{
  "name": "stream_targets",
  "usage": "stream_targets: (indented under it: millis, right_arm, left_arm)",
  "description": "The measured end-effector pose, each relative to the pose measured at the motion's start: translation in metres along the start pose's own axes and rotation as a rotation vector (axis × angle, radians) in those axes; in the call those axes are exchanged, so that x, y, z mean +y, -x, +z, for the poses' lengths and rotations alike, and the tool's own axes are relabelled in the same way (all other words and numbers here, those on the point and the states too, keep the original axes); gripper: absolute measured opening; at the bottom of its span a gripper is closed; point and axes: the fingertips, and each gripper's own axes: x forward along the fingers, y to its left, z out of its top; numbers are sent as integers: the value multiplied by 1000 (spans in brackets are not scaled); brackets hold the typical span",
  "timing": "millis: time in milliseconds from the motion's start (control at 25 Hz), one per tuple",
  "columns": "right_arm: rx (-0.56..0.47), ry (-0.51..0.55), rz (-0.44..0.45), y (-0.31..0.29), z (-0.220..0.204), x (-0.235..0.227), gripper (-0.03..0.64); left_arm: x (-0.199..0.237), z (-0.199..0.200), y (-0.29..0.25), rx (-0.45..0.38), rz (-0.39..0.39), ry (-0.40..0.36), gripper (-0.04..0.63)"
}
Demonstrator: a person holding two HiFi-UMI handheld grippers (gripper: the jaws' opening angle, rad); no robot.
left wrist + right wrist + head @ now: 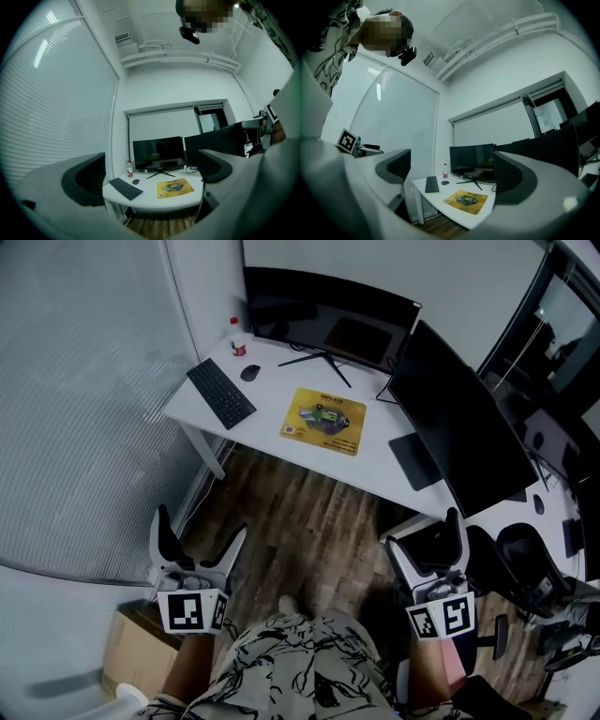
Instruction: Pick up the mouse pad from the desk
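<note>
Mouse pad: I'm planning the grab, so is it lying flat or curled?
Flat: the mouse pad lies spread on the desk, with nothing resting on it.

Before you: desk (272, 454), smooth matt white top; mouse pad (323, 421), printed yellow face, slight sheen; keyboard (220, 393), matt black plastic; monitor screen (328, 317), glossy black; floor (309, 521), wood-grain planks.

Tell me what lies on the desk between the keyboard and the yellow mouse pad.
Nothing: the head view shows bare white desk between keyboard and mouse pad.
</note>
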Motion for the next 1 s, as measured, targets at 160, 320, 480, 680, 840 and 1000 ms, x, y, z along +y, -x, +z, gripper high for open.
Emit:
stream_targets:
  millis: [160, 320, 480, 680, 840, 1000]
  right_arm:
    - [43, 29, -25, -11, -14, 7, 541]
    - [67, 26, -41, -25, -22, 6, 541]
    - [65, 28, -36, -40, -26, 9, 541]
    - [72, 28, -30, -57, -32, 5, 541]
    - [68, 26, -31, -75, -38, -2, 541]
    - [58, 24, -34, -97, -43, -14, 541]
  left_arm:
    - [12, -13, -10, 25, -29, 1, 601]
    - [20, -23, -18, 44, -37, -2, 601]
    - [30, -25, -29, 44, -40, 3, 601]
    - [37, -31, -40, 55, -28, 9, 601]
    - [46, -36, -55, 61, -14, 5, 601]
    - [53, -41, -77, 63, -1, -3, 601]
